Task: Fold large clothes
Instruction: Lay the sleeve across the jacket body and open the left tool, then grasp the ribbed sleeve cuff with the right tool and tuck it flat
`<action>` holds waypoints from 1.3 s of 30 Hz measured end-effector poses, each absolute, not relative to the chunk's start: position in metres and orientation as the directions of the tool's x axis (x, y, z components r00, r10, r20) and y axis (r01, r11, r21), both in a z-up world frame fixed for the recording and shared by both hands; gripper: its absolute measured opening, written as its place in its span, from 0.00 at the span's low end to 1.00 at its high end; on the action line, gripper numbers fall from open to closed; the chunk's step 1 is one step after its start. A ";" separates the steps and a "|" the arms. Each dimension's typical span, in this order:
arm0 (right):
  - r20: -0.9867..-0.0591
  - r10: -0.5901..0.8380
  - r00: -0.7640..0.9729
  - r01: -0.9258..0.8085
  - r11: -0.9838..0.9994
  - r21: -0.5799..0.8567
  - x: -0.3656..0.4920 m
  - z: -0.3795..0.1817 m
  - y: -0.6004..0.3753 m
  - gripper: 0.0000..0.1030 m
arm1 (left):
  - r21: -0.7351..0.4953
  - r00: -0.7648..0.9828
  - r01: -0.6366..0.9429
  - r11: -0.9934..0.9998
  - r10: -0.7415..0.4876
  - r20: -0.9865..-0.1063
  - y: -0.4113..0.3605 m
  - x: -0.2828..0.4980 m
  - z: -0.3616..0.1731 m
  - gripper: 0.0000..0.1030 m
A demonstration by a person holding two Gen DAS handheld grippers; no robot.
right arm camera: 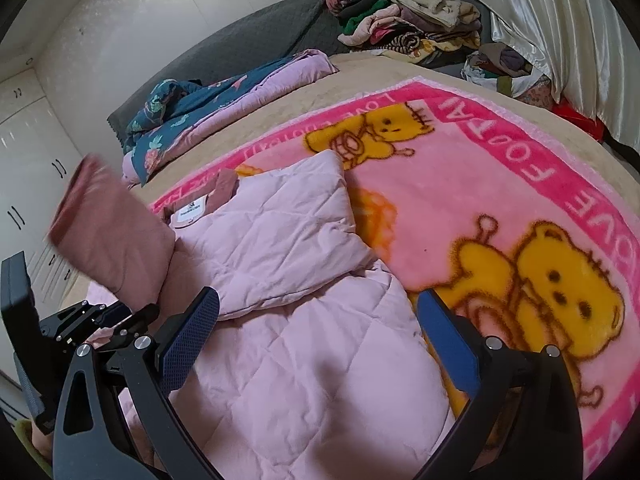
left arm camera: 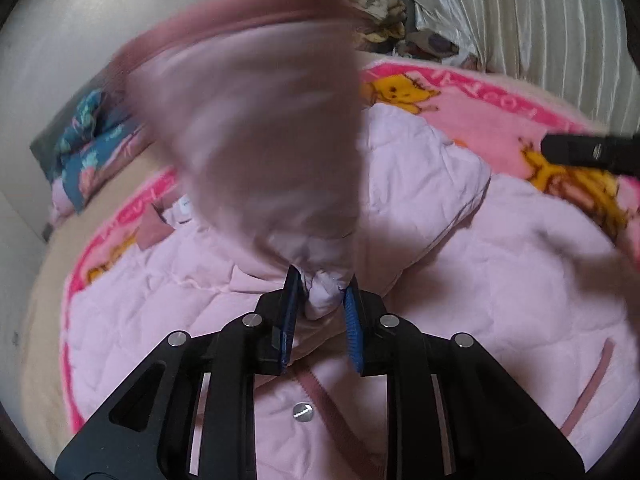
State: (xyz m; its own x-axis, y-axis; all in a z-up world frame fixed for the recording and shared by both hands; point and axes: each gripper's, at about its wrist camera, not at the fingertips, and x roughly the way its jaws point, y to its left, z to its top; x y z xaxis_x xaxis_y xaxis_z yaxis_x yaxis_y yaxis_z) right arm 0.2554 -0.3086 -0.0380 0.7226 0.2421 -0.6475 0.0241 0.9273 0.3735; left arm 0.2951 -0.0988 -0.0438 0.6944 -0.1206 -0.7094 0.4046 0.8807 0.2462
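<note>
The left gripper (left arm camera: 322,286) pinches 1 sleeve (left arm camera: 256,120) of the pink quilted jacket (right arm camera: 288,280) lying on the cartoon blanket (right arm camera: 460,200), while the right gripper (right arm camera: 316,308) gapes empty nearby, so the slick, bunched fabric could slip free.

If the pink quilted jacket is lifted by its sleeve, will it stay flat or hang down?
The pink quilted jacket probably hangs and bends: the sleeve pinched in the left claw already droops. It looks puffy, so likely light for its bulk. Its smooth fabric may slide on the fleece blanket.
</note>
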 end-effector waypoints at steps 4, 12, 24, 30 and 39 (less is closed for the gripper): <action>-0.653 0.245 0.716 0.015 0.931 0.366 0.259 -0.041 -0.305 0.96 | 0.160 0.686 0.392 0.906 -0.172 -0.707 -0.088 0.296 -0.041 0.18; -0.657 0.257 0.709 -0.001 0.931 0.364 0.265 -0.040 -0.295 0.96 | 0.066 0.661 0.390 0.918 -0.229 -0.714 -0.082 0.295 -0.048 0.19; -0.654 0.347 0.673 -0.039 0.899 0.436 0.278 -0.044 -0.269 0.96 | -0.137 0.590 0.409 0.902 -0.376 -0.714 -0.045 0.286 -0.041 0.75; -0.649 0.403 0.645 -0.052 0.871 0.488 0.285 -0.048 -0.254 0.96 | -0.188 0.628 0.371 0.910 -0.394 -0.671 -0.015 0.281 -0.022 0.80; -0.657 0.407 0.635 -0.060 0.874 0.483 0.292 -0.051 -0.227 0.96 | -0.180 0.695 0.189 0.965 -0.261 -0.670 0.046 0.294 -0.016 0.91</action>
State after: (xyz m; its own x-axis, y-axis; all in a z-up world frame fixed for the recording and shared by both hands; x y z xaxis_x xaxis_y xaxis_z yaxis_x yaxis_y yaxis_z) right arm 0.2915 -0.2274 -0.0511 0.6349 0.4066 -0.6569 -0.0600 0.8737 0.4828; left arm 0.2943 0.0456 -0.0158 0.6947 -0.2608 -0.6704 0.1887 0.9654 -0.1800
